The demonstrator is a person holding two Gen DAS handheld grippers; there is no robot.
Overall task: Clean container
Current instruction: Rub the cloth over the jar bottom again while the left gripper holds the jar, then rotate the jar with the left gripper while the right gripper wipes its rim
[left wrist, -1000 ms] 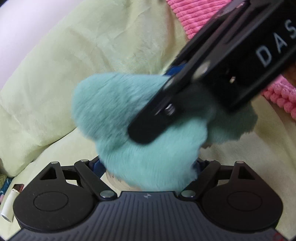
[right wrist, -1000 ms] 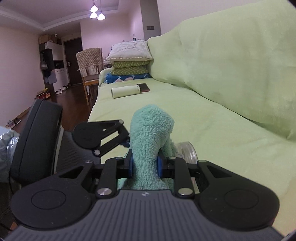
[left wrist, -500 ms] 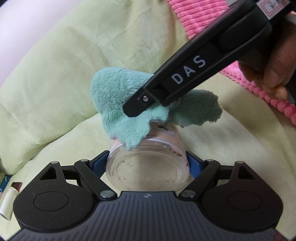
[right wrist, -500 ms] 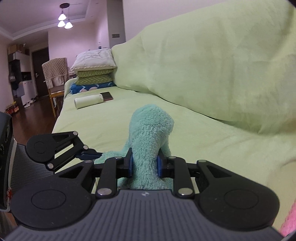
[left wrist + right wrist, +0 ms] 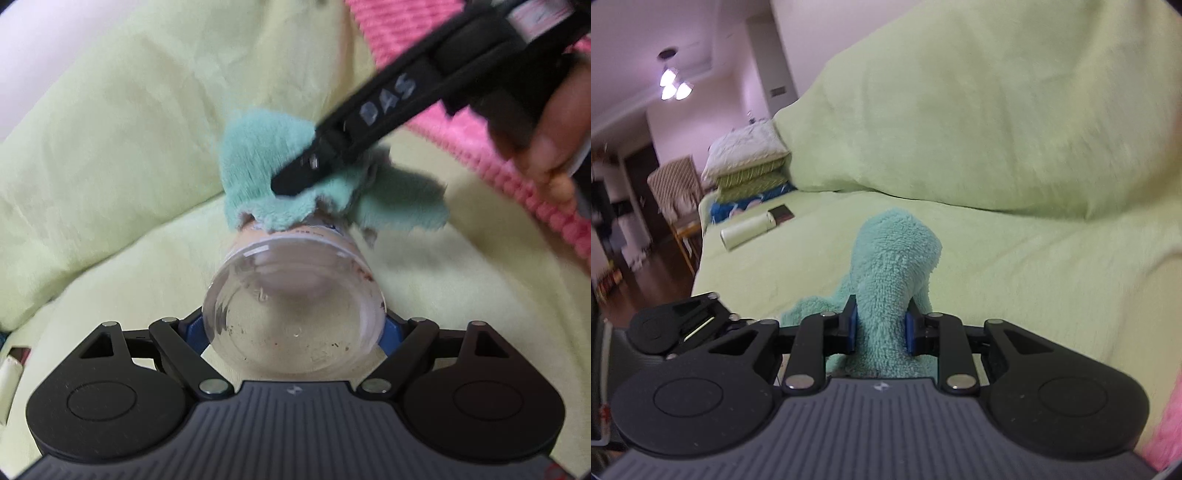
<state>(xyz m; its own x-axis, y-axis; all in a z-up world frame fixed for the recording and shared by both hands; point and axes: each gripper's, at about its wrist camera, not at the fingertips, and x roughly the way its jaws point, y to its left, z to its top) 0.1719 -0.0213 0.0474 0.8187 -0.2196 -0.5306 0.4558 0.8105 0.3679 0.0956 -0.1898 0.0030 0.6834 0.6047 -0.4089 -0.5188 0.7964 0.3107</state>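
Left gripper (image 5: 293,328) clamps clear container (image 5: 293,306) at its base, above green-covered sofa (image 5: 110,155). Right gripper (image 5: 880,328) pinches teal cloth (image 5: 890,280); cloth (image 5: 266,166) drapes container's far end.

1. "DAS" in white letters on the black side of the right gripper (image 5: 295,177), seen from the left wrist view; a bit blurred but readable
2. the white label (image 5: 535,18) further up that gripper has marks on it; too blurry to read
3. small print on the container (image 5: 295,295) near the cloth; can't make it out either
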